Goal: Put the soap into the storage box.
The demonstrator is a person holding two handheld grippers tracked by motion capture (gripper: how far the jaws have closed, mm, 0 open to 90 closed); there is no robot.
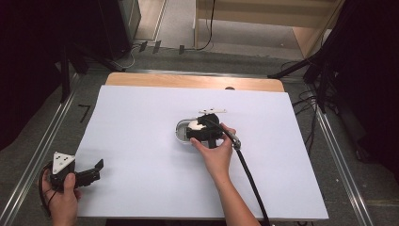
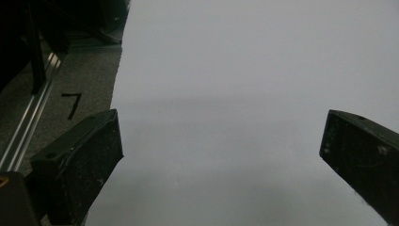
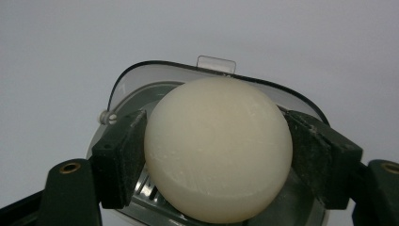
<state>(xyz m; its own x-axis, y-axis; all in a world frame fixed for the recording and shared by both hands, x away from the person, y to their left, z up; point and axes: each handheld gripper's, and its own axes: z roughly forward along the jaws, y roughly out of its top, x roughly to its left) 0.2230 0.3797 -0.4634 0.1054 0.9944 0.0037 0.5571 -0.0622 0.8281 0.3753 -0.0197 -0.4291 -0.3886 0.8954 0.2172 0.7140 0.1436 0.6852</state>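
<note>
We see both of our forearms bare, with no sleeves. Our left gripper (image 1: pixel 89 173) is black, with a grey three-cornered plate on top and a thin dark cable looping behind it. Our right gripper (image 1: pixel 196 128) is black too, with a pale plate, brass-ringed screw holes, scuffed pads (image 3: pixel 120 155) and a thick black cable with a metal collar.

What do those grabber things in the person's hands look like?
Both are black. The left gripper has two chunky, square-ended black fingers and a grey three-cornered plate on top. The right gripper carries a pale flat plate and trails a thick black cable. The forearms are bare, with no sleeves.
</note>
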